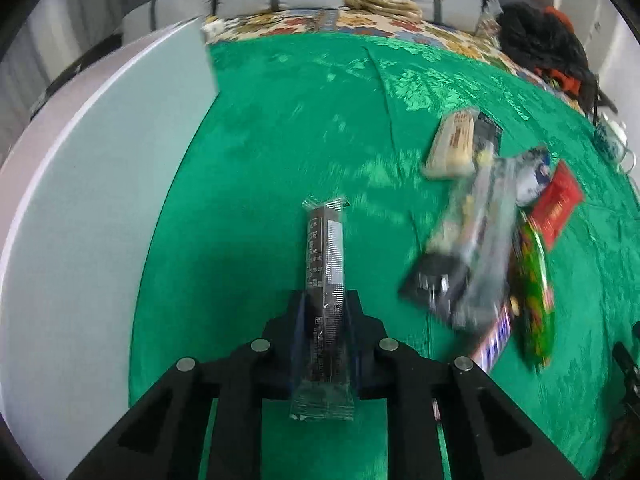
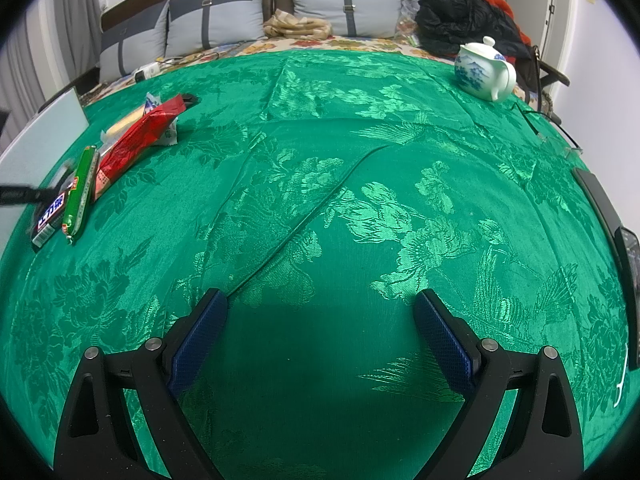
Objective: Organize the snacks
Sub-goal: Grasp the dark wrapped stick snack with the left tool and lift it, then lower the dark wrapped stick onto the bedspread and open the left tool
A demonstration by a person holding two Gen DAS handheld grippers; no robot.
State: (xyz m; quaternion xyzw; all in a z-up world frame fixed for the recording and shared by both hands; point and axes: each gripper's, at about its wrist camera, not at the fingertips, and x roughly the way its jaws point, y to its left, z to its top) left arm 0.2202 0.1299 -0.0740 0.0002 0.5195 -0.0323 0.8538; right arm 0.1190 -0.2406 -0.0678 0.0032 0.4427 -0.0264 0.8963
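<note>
left tool (image 1: 324,304): clamped on dark snack bar (image 1: 325,264) | right tool (image 2: 320,312): wide apart, empty

A shiny green cloth (image 2: 320,128) covers the table. On it lie a pile of snacks (image 2: 120,148) and a white teapot (image 2: 482,68).

Both views are evenly and fairly brightly lit from above. A soft dark shadow is cast on the green cloth (image 2: 320,200) directly beneath and ahead of each tool. Pale sheen is caught on the woven pattern ahead of the right gripper (image 2: 320,316). Strong fisheye bending is seen everywhere, and black vignette is left in the corners. The right wrist view is rendered sharp. In the left wrist view, the snack pile (image 1: 488,240) to the right of the left gripper (image 1: 325,300) is smeared by motion blur, while the dark wrapped bar (image 1: 325,264) between the fingers is kept comparatively crisp.
</note>
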